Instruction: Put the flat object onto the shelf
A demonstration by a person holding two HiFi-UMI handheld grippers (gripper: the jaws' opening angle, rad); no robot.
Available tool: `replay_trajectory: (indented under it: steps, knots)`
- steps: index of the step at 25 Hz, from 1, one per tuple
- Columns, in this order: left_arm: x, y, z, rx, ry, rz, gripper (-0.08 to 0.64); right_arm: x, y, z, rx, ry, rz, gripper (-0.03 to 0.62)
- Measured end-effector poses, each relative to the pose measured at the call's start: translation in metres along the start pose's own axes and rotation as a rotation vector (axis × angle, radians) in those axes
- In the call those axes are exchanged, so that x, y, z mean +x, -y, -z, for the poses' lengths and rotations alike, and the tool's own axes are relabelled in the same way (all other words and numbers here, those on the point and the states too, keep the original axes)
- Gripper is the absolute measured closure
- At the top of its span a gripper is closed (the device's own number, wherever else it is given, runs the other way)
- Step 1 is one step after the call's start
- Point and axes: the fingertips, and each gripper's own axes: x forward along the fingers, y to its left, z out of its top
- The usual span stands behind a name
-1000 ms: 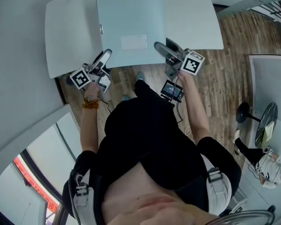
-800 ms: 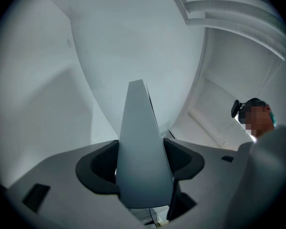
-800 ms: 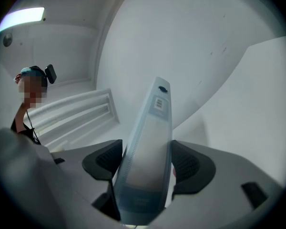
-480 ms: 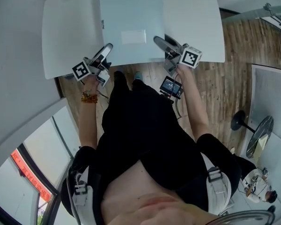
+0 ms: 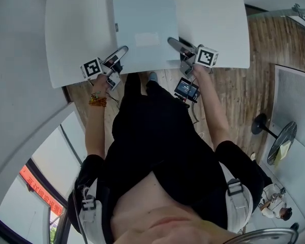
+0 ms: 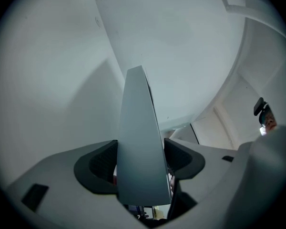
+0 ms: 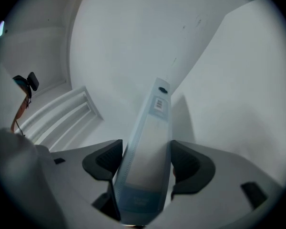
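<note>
Pale-blue flat object (image 5: 145,24) level over shelf (image 5: 71,39), long axis away from person.

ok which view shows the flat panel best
The head view: the whole pale flat panel shows face-on above the white surface, small label included. The left and right gripper views show only its thin edge, running away between the fingers.

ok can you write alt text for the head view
Seen from above, a person in black holds a pale flat panel over a white tabletop, the left claw and right claw clamped on its near corners. The left claw has just opened slightly, panel between its jaws. A wood floor shows beside the table.
</note>
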Motion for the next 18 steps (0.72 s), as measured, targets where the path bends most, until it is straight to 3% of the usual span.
replay_trajectory:
  steps: [13,18]
  knots:
    - [0.016,-0.033,0.001,-0.058,-0.083,-0.085,0.264,0.001,0.039,0.010,0.105,-0.019,0.098,0.299]
    - [0.016,-0.038,0.003,-0.017,-0.108,-0.134,0.258,-0.004,0.048,0.021,0.088,-0.058,0.141,0.299]
